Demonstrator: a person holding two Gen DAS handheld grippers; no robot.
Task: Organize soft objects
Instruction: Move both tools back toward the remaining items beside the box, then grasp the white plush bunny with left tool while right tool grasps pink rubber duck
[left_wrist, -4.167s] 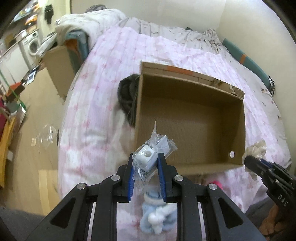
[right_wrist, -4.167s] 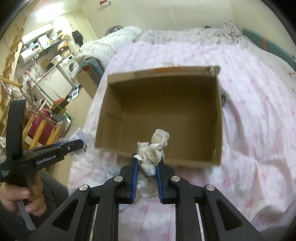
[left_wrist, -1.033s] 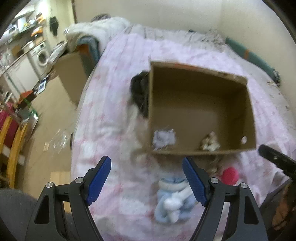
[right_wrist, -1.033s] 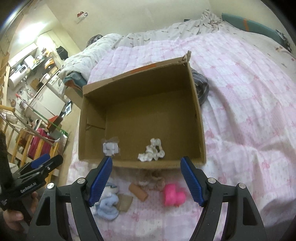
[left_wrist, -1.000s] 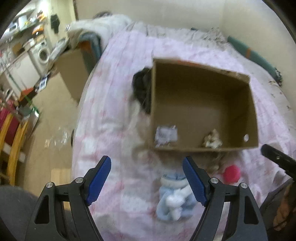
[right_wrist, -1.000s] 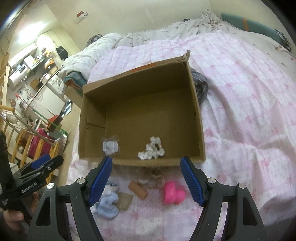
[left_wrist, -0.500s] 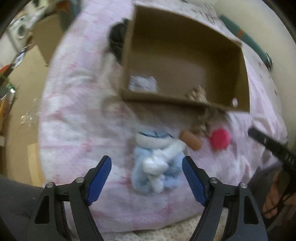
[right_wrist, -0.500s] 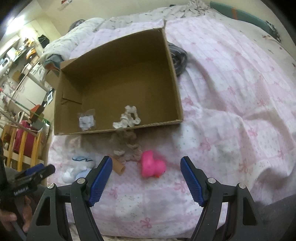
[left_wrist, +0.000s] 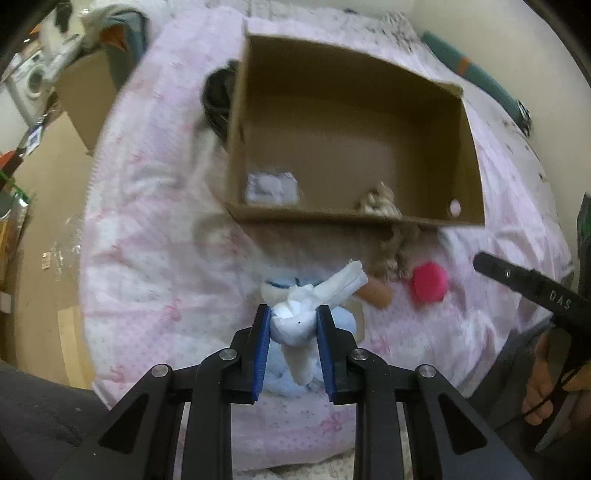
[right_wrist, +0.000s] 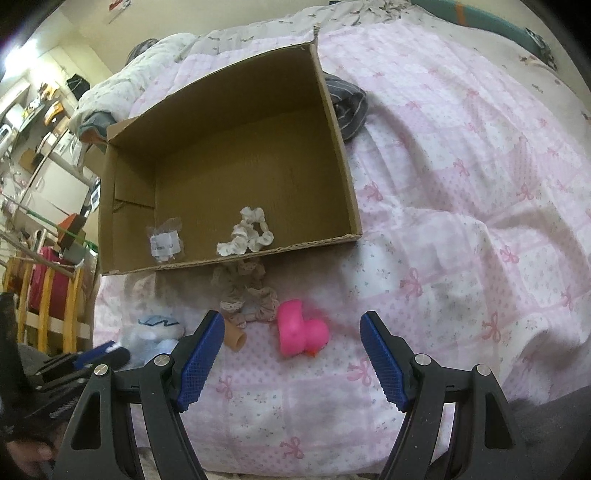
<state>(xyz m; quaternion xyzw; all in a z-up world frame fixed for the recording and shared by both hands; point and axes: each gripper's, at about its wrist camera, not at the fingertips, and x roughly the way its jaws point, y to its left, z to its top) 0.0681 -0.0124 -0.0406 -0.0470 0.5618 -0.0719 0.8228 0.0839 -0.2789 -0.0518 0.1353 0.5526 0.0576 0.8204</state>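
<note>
Left gripper is closing its blue pads on the white arm of a pale blue plush toy, soft, light, squashy; its bunched middle gives purchase. Right gripper gapes empty; pink duck just ahead, cardboard box beyond

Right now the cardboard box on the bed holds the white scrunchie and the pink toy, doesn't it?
Not quite. The cardboard box holds the white scrunchie and a small plastic bag. The pink toy lies on the bedspread outside it, before its near wall, as the right wrist view shows.
</note>
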